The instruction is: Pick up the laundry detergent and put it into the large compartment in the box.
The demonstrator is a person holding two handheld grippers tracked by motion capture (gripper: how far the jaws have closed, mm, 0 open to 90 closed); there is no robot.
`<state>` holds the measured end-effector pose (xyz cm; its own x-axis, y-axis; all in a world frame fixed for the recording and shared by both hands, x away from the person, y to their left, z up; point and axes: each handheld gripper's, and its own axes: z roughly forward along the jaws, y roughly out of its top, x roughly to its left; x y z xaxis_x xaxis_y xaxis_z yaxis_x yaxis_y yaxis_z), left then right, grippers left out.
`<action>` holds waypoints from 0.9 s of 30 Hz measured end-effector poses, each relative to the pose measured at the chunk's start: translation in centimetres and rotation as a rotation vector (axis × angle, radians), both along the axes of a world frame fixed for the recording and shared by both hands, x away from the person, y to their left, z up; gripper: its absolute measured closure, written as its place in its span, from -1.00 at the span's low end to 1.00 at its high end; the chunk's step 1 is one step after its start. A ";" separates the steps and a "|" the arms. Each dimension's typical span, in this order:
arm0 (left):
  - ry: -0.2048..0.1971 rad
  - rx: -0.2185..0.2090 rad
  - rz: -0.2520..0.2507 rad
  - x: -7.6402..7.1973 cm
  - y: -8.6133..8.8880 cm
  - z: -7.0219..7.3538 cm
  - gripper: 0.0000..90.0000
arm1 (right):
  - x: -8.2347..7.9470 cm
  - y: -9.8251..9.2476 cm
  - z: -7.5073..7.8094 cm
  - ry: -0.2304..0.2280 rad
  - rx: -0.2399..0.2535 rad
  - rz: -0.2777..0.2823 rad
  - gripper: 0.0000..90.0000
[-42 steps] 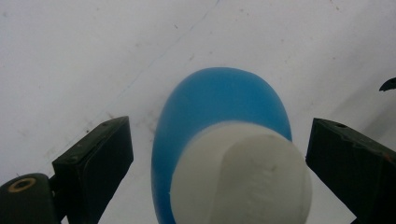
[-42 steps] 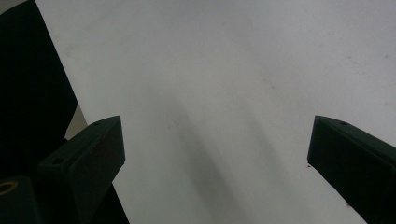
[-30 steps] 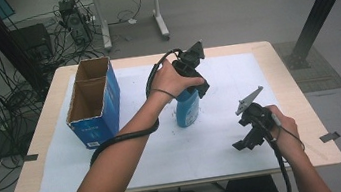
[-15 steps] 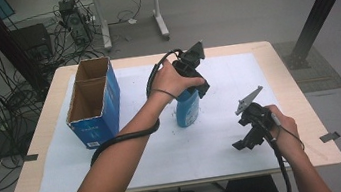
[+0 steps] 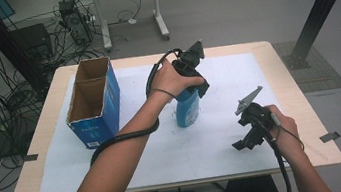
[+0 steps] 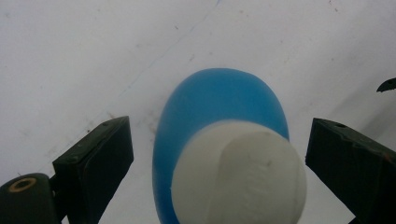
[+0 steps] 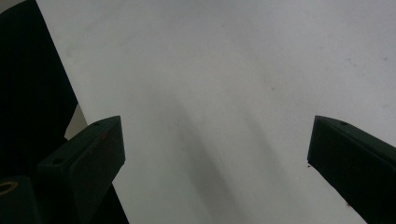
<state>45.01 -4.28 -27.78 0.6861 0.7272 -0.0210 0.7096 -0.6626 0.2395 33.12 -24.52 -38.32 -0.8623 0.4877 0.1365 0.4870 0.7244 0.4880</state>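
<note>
Right gripper [image 5: 245,138] low over the white sheet [image 5: 205,141] at the near right, jaws wide, holding nothing | left gripper [image 5: 196,85] directly above the upright blue bottle [image 5: 188,108] mid-bench, jaws spread either side of its white cap [image 6: 238,172], not touching | blue carton [image 5: 94,104] open, far left.

Blue bottle [image 6: 219,100], white cap [image 6: 240,175]; blue box [image 5: 93,104], white sheet [image 5: 226,75].

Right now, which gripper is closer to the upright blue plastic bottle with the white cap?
Left. The left gripper hangs right over the blue plastic bottle, jaws open either side of its white cap. The right gripper sits apart, over the white sheet near the person.
</note>
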 end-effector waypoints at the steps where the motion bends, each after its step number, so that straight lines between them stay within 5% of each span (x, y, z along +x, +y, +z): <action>1: 0.001 0.001 0.000 0.0 0.0 0.0 -0.82 | 0.0 0.0 0.0 0.000 0.000 0.000 -0.91; 27: -0.002 0.006 0.005 0.0 0.0 -0.1 -0.82 | 0.0 0.1 0.0 -0.001 0.005 -0.001 -0.91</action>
